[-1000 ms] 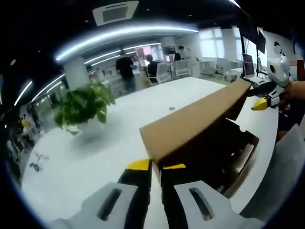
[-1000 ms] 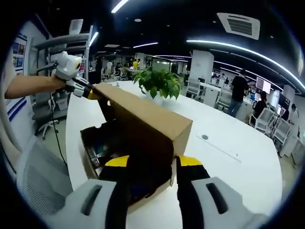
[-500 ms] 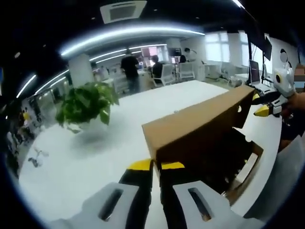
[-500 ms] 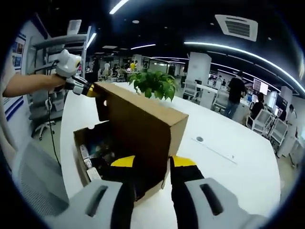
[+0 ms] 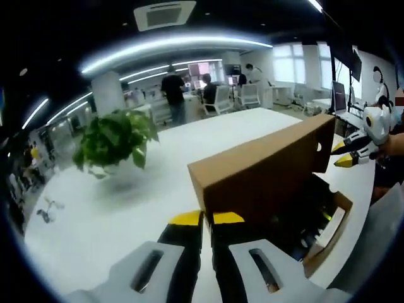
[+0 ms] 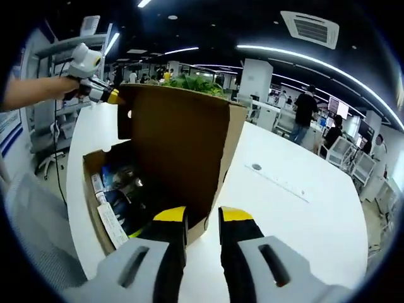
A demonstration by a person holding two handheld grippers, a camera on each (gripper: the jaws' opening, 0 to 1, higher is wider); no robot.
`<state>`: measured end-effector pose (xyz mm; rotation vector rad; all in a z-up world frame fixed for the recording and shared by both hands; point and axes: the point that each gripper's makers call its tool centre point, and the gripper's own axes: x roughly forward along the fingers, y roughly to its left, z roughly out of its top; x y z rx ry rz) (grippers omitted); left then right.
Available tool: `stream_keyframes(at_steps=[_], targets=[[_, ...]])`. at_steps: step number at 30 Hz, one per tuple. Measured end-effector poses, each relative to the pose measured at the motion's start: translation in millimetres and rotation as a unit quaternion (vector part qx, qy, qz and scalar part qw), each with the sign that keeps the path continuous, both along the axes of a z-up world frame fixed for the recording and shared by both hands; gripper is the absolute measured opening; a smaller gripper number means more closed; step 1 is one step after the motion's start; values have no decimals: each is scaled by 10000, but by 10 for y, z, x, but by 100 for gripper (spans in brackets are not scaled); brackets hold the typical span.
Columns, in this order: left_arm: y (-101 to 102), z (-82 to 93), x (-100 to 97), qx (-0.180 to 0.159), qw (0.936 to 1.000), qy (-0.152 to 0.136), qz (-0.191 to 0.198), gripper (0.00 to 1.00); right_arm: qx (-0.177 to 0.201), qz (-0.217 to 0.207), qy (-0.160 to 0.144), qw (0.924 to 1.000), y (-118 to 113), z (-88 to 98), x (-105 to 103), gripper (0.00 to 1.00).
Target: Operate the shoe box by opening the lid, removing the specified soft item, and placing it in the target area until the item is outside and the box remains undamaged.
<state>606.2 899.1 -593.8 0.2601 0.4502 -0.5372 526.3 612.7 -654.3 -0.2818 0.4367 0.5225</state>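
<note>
Left gripper (image 5: 207, 218) clenched on lid (image 5: 259, 170) corner; right gripper (image 6: 202, 214) released, beside it. One shoe box (image 6: 95, 165) stood open, dark contents indistinct. One potted plant (image 5: 113, 140) behind.

This is an open-plan office. A long white table (image 5: 126, 202) runs through the near part of the room, with a potted green plant (image 5: 113, 139) standing on it. Far across the floor, people stand and sit at desks among white office chairs (image 5: 214, 98), and monitors (image 5: 338, 95) show at the right. Long strip lights (image 5: 170, 44) and a square ceiling air vent (image 6: 309, 28) hang from the dark ceiling; metal shelving (image 6: 57, 76) stands at the far left.
</note>
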Motion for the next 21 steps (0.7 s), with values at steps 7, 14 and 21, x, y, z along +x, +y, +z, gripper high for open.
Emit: stream_keyframes(at_steps=[7,14,21], targets=[[-16,3,92,15,10000,4,-25,1,-100,-37,48,9999,-12,-121,86,12],[-17,-10,203,51,10000,14,-51,1,-210,-32,44,9998,-2,-187,197,8],[-37,-21,278,63,9999,43,-74,1,-234,-51,109,9997,6,-250,279,4]])
